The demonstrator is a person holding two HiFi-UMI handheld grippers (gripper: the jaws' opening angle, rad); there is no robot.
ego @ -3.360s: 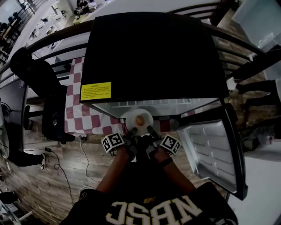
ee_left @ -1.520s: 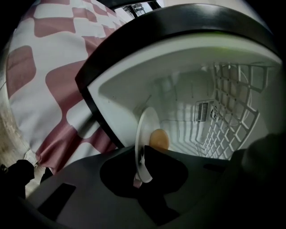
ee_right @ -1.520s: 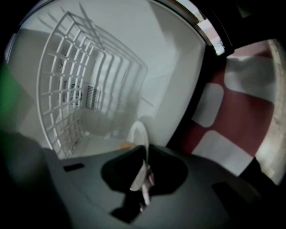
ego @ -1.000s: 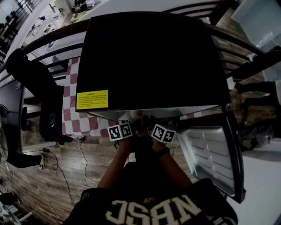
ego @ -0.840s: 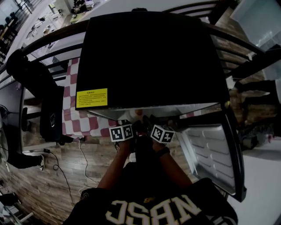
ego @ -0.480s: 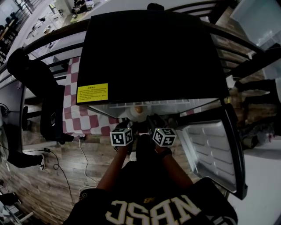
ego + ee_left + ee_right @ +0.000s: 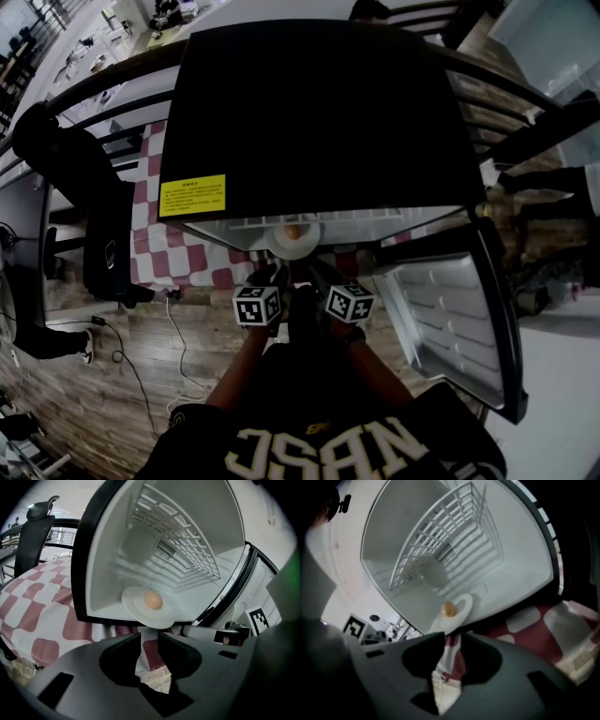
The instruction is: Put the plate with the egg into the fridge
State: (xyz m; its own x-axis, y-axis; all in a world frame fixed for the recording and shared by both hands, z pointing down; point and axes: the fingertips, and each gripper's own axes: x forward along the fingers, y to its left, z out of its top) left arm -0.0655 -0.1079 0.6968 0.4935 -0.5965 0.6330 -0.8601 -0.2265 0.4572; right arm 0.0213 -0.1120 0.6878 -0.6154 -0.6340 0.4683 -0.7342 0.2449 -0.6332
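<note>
plate now sits on fridge floor; left gripper, right gripper backed off, empty jaws closing but apart.

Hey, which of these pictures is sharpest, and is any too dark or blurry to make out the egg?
Left gripper view: sharpest and brightest, the egg crisp on the plate, though the fridge walls bow from the wide lens. Right gripper view: softer, slightly blurred, dark at the edges. Head view: dim, the fridge top featureless black; egg small but visible.
</note>
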